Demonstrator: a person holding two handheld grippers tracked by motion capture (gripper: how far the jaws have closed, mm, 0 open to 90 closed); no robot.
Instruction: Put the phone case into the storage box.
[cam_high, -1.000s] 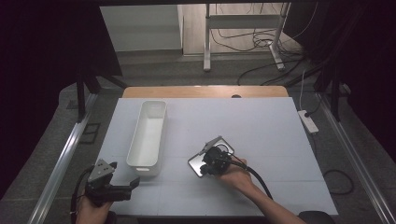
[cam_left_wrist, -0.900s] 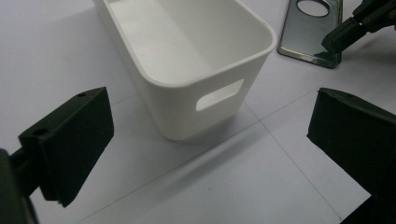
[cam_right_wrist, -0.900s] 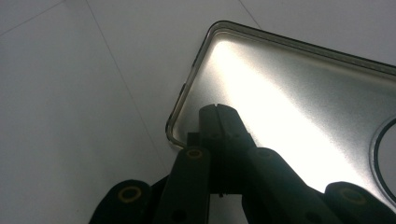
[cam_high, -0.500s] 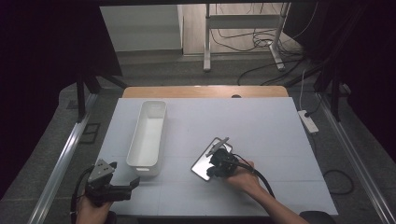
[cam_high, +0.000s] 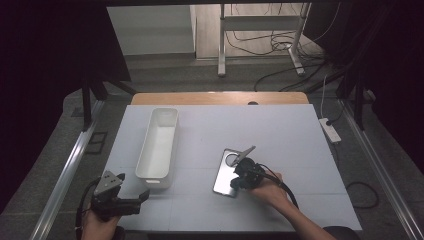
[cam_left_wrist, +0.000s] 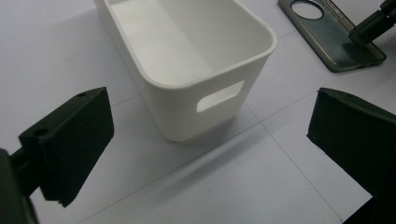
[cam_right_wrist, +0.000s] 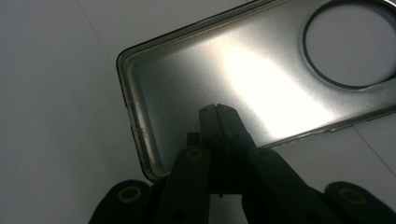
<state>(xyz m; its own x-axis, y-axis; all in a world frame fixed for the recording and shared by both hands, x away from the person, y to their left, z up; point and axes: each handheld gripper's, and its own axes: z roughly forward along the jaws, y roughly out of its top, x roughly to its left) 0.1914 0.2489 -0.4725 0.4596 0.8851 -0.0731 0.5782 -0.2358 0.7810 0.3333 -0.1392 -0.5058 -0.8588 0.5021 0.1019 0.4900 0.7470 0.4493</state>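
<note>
**Phone case gripped, bin still empty**

Left hand-held gripper (cam_high: 142, 196), worktop (cam_high: 300, 130) at 7 o'clock: jaws wide apart, nothing between them. White bin (cam_high: 159, 142) at 9 o'clock of centre, empty. Phone case (cam_high: 227, 172) lies flat at 5 o'clock, well apart from the bin. Right hand-held gripper (cam_right_wrist: 217, 108): jaws closed on the case's long rim. Judgement: grasp made; lift and placing into the bin left.

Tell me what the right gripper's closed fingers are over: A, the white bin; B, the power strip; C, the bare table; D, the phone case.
D: in the right gripper view the right gripper has its closed fingers over the inside of the phone case.
</note>
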